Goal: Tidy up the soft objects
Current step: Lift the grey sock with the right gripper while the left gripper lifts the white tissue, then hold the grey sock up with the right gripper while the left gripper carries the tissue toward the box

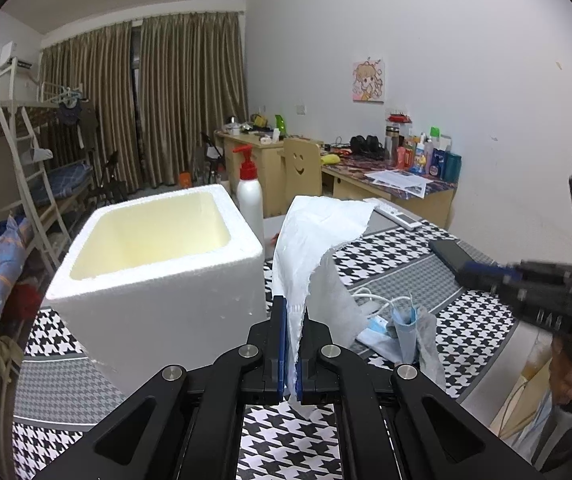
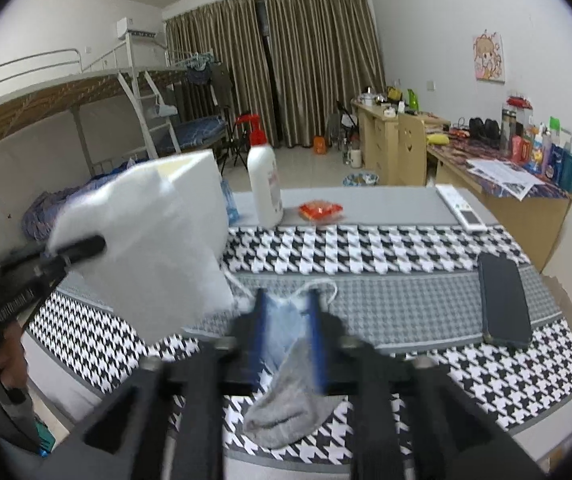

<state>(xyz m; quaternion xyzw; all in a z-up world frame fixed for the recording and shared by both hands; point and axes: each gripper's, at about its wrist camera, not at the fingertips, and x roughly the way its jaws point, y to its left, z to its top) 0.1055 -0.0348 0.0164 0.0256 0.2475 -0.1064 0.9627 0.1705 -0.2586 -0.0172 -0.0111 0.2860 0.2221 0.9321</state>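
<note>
My left gripper (image 1: 293,320) is shut on a white paper tissue (image 1: 318,232) and holds it up just right of an open white foam box (image 1: 154,264). In the right wrist view the tissue (image 2: 150,248) hangs blurred in front of the box (image 2: 198,168). My right gripper (image 2: 288,312) has a blue face mask (image 2: 282,332) and a grey sock (image 2: 286,416) between its fingers, low over the houndstooth cloth; the picture is blurred and I cannot tell if the jaws grip them. In the left wrist view the mask (image 1: 404,332) and sock (image 1: 430,344) lie right of the tissue.
A white pump bottle (image 2: 264,180) with red top stands behind the box. An orange packet (image 2: 321,210), a white remote (image 2: 460,208) and a dark phone (image 2: 504,300) lie on the table (image 2: 366,200). Desks and a bunk bed stand beyond.
</note>
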